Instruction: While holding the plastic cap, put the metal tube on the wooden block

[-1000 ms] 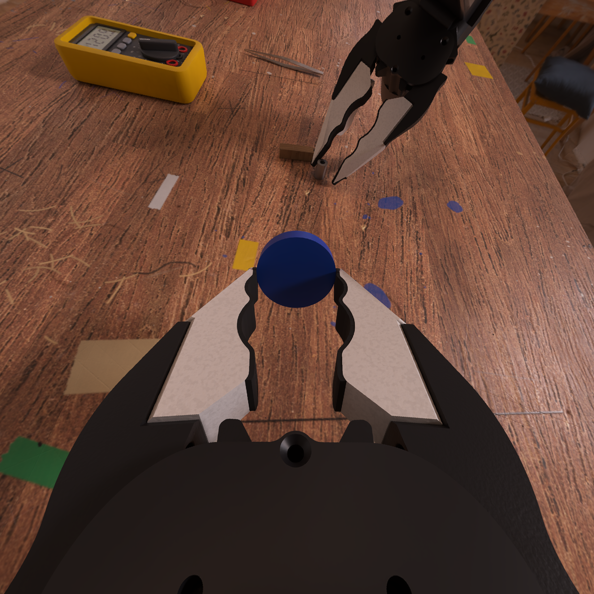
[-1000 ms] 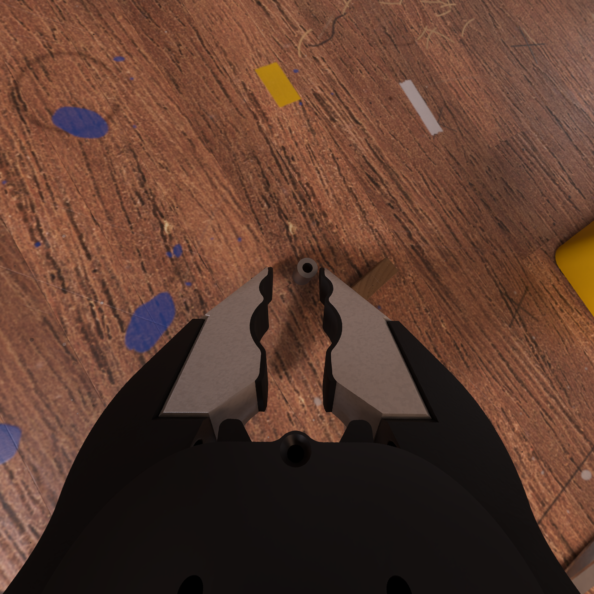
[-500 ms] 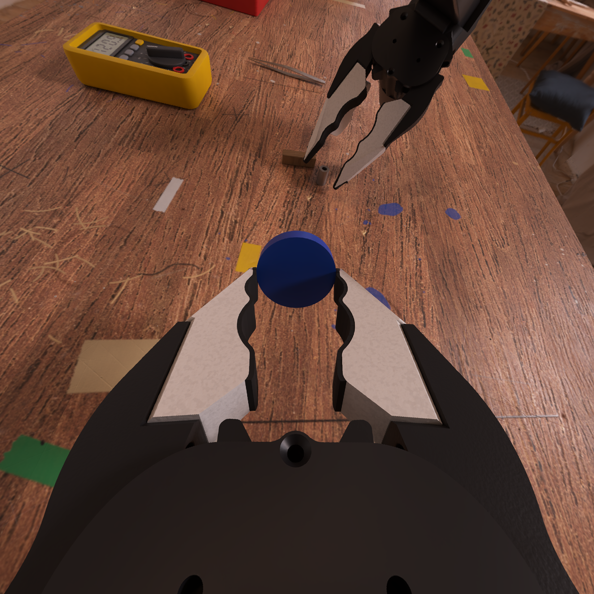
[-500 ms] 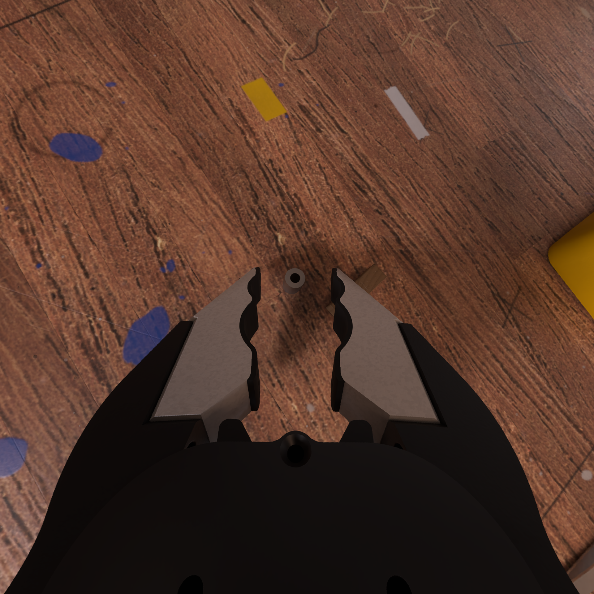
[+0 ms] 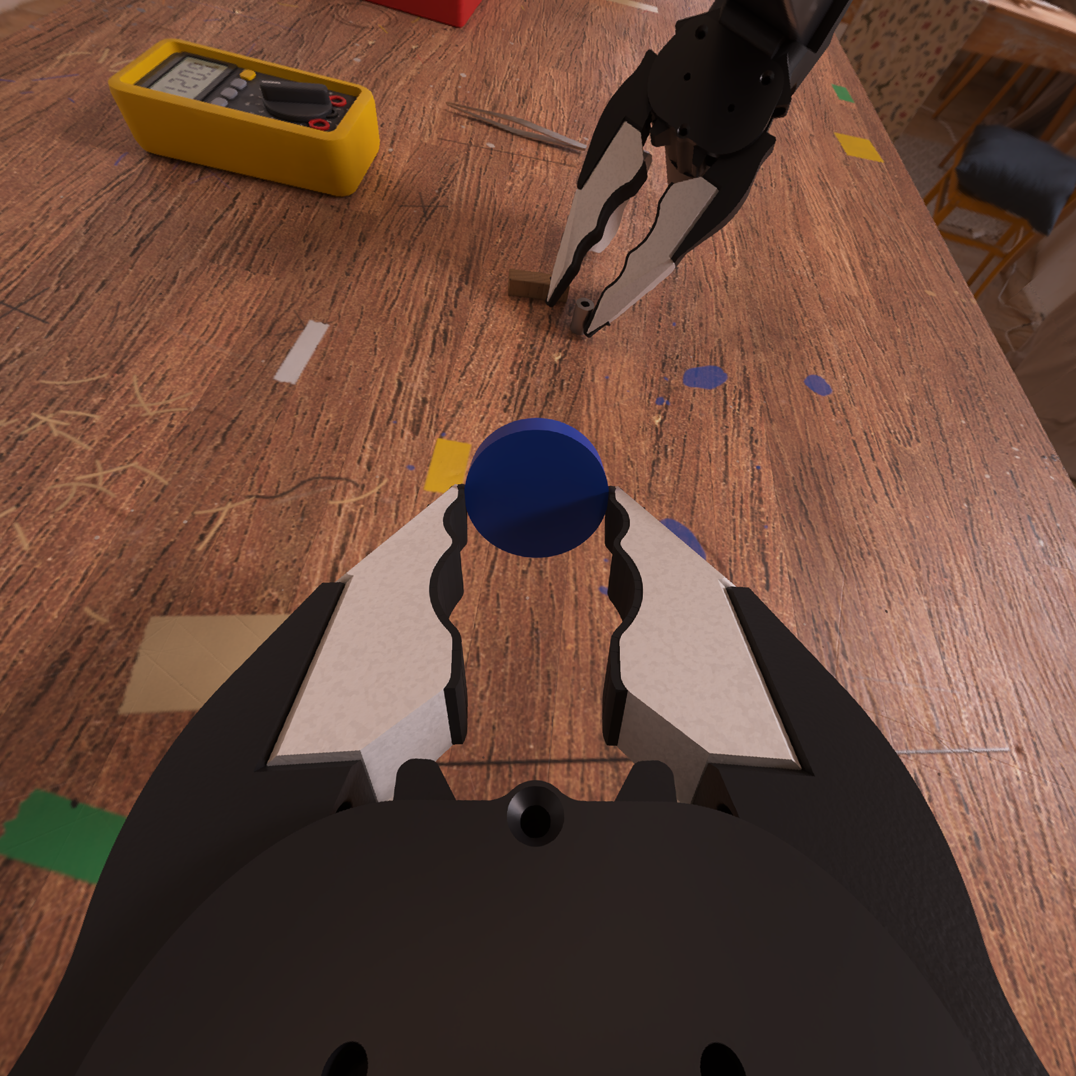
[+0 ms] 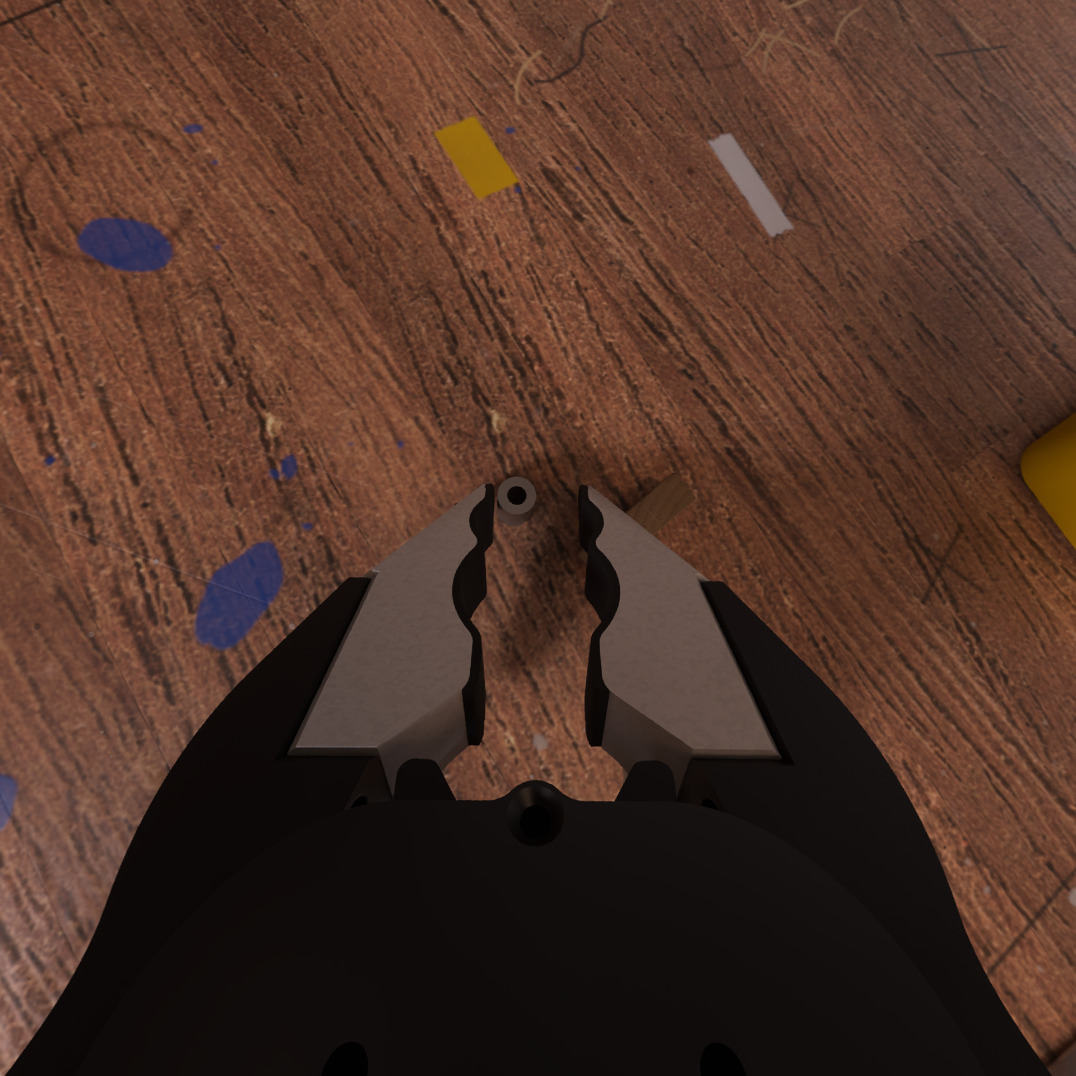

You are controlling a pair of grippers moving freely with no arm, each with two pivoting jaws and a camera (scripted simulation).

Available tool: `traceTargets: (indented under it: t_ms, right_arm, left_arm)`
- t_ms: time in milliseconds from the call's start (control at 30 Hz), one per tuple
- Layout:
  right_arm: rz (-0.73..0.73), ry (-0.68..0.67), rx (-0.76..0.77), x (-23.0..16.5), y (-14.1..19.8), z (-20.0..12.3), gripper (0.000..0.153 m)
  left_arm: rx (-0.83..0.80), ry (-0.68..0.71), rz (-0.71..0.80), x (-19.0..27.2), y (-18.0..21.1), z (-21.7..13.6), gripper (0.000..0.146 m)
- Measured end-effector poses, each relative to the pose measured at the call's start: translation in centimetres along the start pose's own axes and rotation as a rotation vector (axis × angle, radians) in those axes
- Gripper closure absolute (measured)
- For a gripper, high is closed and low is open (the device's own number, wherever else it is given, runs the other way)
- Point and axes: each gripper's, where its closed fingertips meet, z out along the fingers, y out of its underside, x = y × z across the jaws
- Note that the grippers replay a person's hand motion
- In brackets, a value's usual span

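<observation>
While its two pale, wavy-edged fingers (image 5: 402,617) press against opposite sides of the round dark-blue plastic cap (image 5: 535,488), the left gripper (image 5: 535,495) holds that cap clear of the brown wooden table (image 5: 873,524), its flat face turned toward the camera. The right gripper (image 6: 534,495) points steeply down at the table with its fingers (image 6: 419,617) spread apart and holding nothing. The short grey metal tube (image 6: 516,505) stands upright on the table between those fingertips, close against the left-hand one in the right wrist view and apart from the other. The small brown wooden block (image 6: 661,503) lies on the table just beyond the other fingertip, partly hidden by it; the tube is beside the block, not on it.

In the left wrist view the right gripper (image 5: 573,317) straddles the tube (image 5: 581,314), with the block (image 5: 527,284) just to its left. Farther off lie a yellow handheld multimeter (image 5: 244,116), a pair of slim metal tweezers (image 5: 512,123) and the corner of a red box (image 5: 431,9). Scraps of yellow tape (image 5: 447,464), white tape (image 5: 301,351), green tape (image 5: 55,834) and blue paint blots (image 5: 704,376) mark the table.
</observation>
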Motion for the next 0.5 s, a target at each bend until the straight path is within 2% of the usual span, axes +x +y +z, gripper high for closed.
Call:
traceTargets:
  t_ms: [167,367,500]
  right_arm:
    - [-0.018,-0.017,-0.001,-0.47,0.00,0.01,0.141]
    - [-0.011,0.014,-0.005,-0.50,0.04,-0.04,0.141]
    - [0.043,0.069,-0.009,-0.18,0.34,-0.32,0.141]
  left_arm:
    - [0.000,0.001,-0.001,0.02,0.02,-0.01,0.099]
    - [0.000,-0.003,0.000,-0.02,0.05,-0.01,0.099]
    - [0.008,-0.011,-0.005,-0.23,-0.05,-0.07,0.099]
